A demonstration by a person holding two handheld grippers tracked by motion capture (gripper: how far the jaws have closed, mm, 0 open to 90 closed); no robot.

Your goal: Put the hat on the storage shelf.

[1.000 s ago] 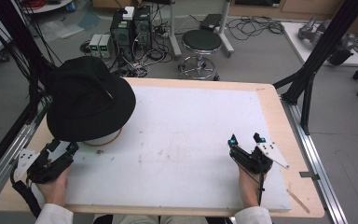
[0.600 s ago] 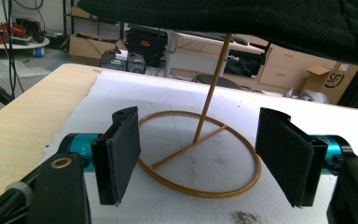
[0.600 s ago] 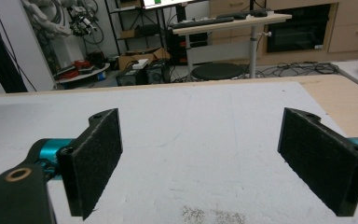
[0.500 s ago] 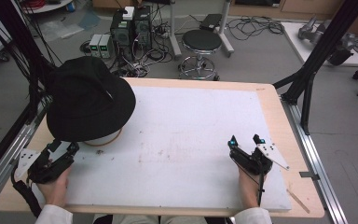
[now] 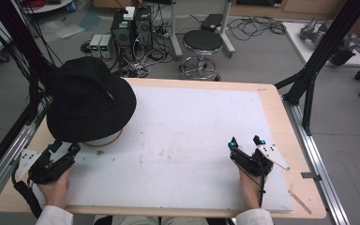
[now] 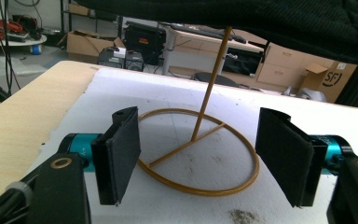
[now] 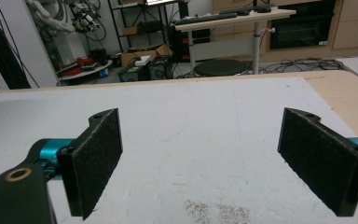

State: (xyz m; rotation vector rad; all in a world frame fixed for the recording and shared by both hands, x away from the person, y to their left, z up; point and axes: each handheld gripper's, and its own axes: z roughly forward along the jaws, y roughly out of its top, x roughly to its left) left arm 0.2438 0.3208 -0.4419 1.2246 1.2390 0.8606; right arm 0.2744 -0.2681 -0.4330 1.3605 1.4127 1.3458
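Two hand-held grippers rest on a white table beside a black hat (image 5: 86,101).
Left hand-held gripper (image 5: 63,151) gapes before the hat's gold stand (image 6: 200,154); right hand-held gripper (image 5: 245,143) gapes, holding nothing.

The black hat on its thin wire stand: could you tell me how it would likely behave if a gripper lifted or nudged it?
The black hat looks like soft fabric, so its brim would probably flop. The gold wire stand, a thin rod on a ring base, seems light and could tip or slide if nudged.
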